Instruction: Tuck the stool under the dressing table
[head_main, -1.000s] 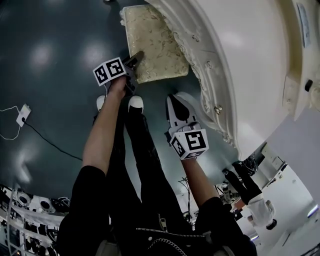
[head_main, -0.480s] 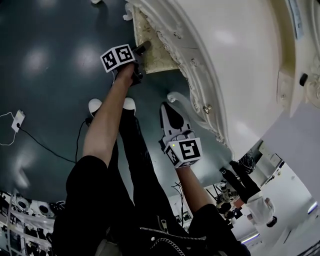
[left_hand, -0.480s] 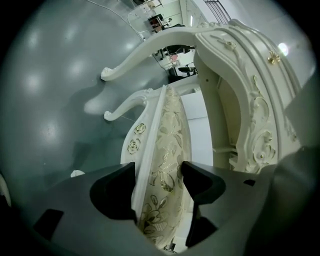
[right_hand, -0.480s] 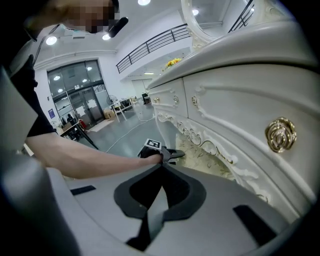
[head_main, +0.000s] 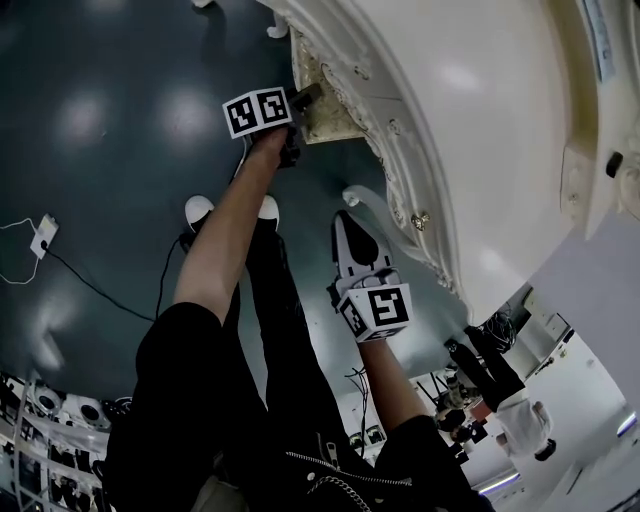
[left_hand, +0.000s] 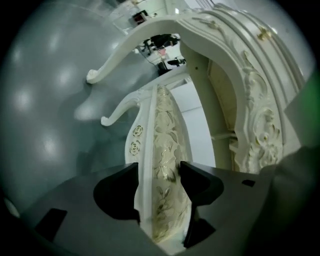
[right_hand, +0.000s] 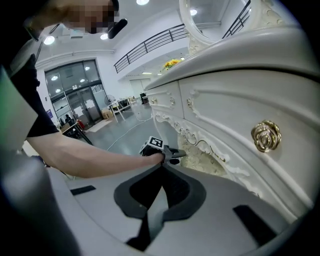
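Under the front edge of the dressing table (head_main: 480, 120), the stool (head_main: 325, 108) sits most of the way in. Only a corner of its cushioned seat shows outside the carved apron (head_main: 385, 130). The left hand-held gripper (head_main: 303, 98) pinches that outer seat edge. Its jaws have just been closing, and the left gripper view shows the white seat rail (left_hand: 146, 150) and the cushion (left_hand: 165, 145) between them, one pad against each side. The right hand-held gripper (head_main: 346, 220) hangs near the dressing table's curved front leg (head_main: 375, 205), jaws pressed together on nothing, apart from the stool. The step in hand appears to be the final push. Drive the stool straight toward the back of the dressing table, sliding it along the floor (head_main: 100, 120) without lifting. Hold the seat level so the cushion passes beneath the apron without scraping. The soft cushion probably yields, so let the rail carry the load. Watch the stool's curved legs, since they may catch a dressing table leg if the stool skews. Stop once the seat edge lies under the apron, then release.
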